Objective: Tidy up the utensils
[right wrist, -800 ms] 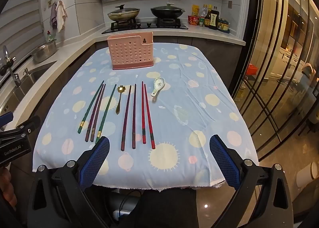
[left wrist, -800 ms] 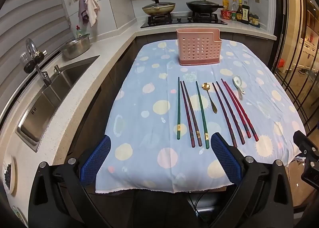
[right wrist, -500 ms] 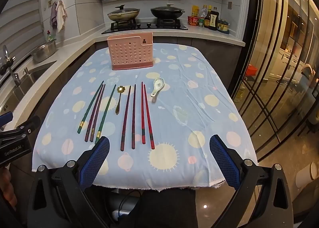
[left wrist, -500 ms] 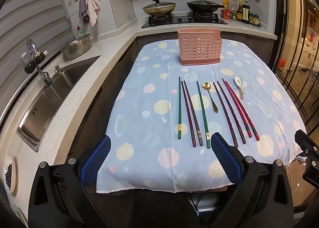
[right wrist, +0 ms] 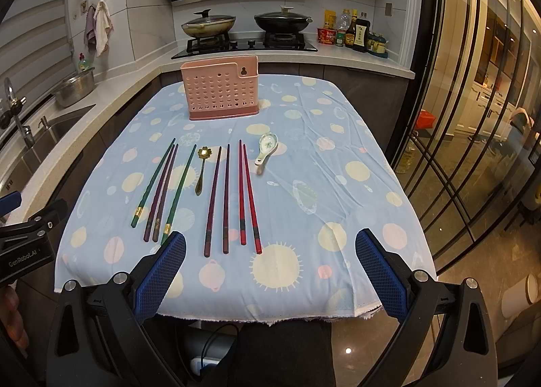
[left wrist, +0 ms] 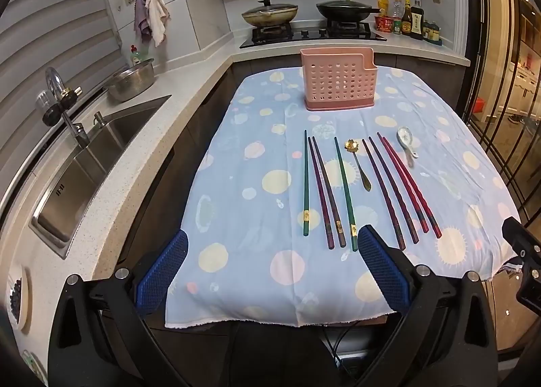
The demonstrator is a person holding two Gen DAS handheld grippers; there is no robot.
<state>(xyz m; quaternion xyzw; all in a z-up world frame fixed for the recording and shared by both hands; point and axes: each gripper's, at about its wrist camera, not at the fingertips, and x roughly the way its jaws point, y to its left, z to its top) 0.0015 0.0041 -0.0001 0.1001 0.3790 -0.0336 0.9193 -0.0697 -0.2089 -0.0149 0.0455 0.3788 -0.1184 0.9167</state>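
1. The left gripper (left wrist: 270,268) hung over the near edge of the surface with its blue ribbed pads spread wide and nothing between them; the right gripper (right wrist: 270,268) stood the same, empty and touching nothing.
2. Nearest to both, on the pale blue dotted tablecloth (left wrist: 236,218), lay the row of long thin chopsticks, all well short of the pink perforated plastic utensil holder (left wrist: 338,82): the green pair with gold bands (left wrist: 345,194), the dark purple pair (left wrist: 324,194) between them, then a dark maroon pair (right wrist: 218,197) and a red pair (right wrist: 247,197).
3. The chopsticks looked light, stiff and smooth, likely to roll or slip. A hold at the thick near ends, pinching across a pair, seemed best.
4. The small gold metal spoon with a flower-shaped bowl (left wrist: 358,164) lay between the green and maroon pairs, nearer the holder. It seemed light and thin; its handle was the place to grasp.
5. The white ceramic soup spoon (right wrist: 266,148) lay right of the red pair. It looked heavier, glazed and breakable, so its handle wanted a gentle, firm pinch.
6. Farthest stood the holder, upright and, as far as could be seen, empty.
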